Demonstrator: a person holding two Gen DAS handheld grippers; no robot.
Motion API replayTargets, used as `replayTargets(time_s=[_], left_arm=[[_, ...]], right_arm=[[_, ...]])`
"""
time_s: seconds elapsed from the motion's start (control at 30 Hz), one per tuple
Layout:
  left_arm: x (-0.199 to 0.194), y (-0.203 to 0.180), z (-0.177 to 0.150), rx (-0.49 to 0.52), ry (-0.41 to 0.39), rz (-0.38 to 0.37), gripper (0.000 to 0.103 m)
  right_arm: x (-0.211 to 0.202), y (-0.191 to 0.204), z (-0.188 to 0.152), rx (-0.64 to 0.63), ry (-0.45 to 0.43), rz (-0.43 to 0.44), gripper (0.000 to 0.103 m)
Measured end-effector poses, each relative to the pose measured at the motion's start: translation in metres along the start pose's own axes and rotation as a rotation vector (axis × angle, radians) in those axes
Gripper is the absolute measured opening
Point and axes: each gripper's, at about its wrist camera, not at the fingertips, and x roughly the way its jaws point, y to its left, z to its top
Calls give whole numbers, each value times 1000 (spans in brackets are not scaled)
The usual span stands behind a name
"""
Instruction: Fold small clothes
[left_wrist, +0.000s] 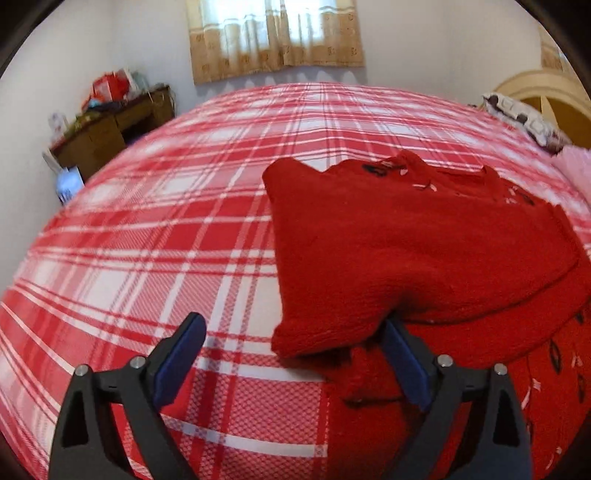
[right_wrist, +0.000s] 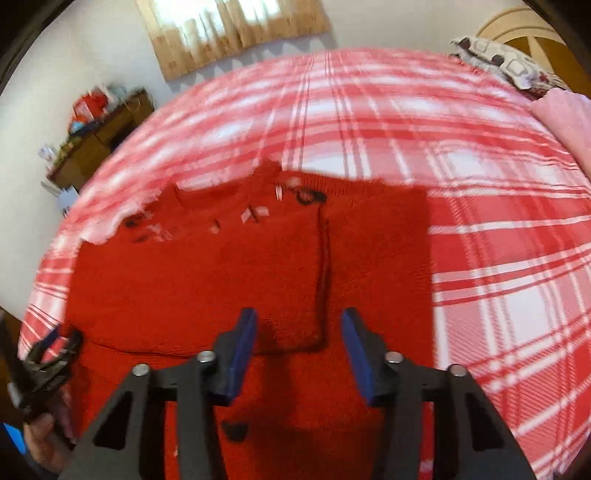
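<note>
Fingers on my left gripper are spread wide, and nothing is pinched between them. Its right finger has its tip tucked under the folded edge of the red sweater; its left finger sits over bare bedspread. On my right gripper the blue fingers stand partly apart above the sweater, with only a loose fold edge showing in the gap, so I read them as gripping nothing.

Both grippers are tipped steeply down toward the bed. In the right wrist view I can see the left gripper low at the left edge, beside the sweater's left side, with a hand on it.

I can make out no readable writing; the sweater only shows small black and white marks near its neck.

My sweater lies flat on the red and white plaid bedspread, one side folded over the body, sleeve on top. Behind the bed I see a white wall, a tan curtain over a bright window, a cluttered brown desk at the left, and a patterned pillow by a curved headboard at the right. Both views are somewhat blurred.
</note>
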Motion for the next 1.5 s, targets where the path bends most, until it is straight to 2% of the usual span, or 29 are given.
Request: replayTargets(time_s=[0.03, 0.13, 0.27, 0.4, 0.57, 0.73, 0.8, 0.83, 0.87, 0.9, 0.97, 1.03, 1.17, 1.27, 1.33, 1.43, 1.5], left_arm=[[0, 2, -2, -21, 3, -11, 97], [1, 5, -4, -36, 2, -10, 98], [6, 10, -3, -59, 14, -30, 100], [10, 17, -2, -92, 33, -61, 102], [10, 17, -3, -94, 34, -61, 102], [10, 20, -3, -98, 38, -51, 103], [9, 20, -4, -98, 39, -51, 103], [9, 20, -4, -95, 37, -53, 103], [6, 22, -5, -100, 30, -62, 103], [3, 23, -6, -104, 25, -66, 103], [-12, 27, -10, -94, -2, -77, 102], [-33, 29, -10, -73, -78, -28, 102], [-67, 31, 7, -75, -213, -8, 103], [-54, 16, 23, -32, -191, 17, 103], [-33, 8, 26, -12, -149, 53, 103], [6, 2, 15, 41, -11, 109, 103], [5, 12, 6, 1, -29, 68, 103]], right_arm=[[2, 2, -1, -17, -14, -31, 15], [-12, 5, -4, -71, -68, -62, 10], [-50, 0, -9, -130, -173, -103, 9], [-70, -17, -12, -106, -226, -132, 8], [-60, -44, -23, -56, -189, -184, 8], [-41, -59, -35, -35, -134, -179, 9], [-47, -60, -36, -30, -125, -158, 12], [-52, -59, -35, -28, -127, -156, 26], [-56, -57, -34, -28, -138, -162, 46], [-63, -55, -33, -33, -164, -157, 51], [-75, -46, -27, -52, -212, -115, 51], [-76, -32, -17, -91, -221, -49, 51], [-46, -25, -4, -64, -132, 43, 51], [-26, -37, -11, -10, -76, -5, 51], [-26, -44, -21, -5, -75, -4, 51], [-30, -50, -29, -46, -88, -5, 50], [-27, -54, -28, -25, -90, 0, 50]])
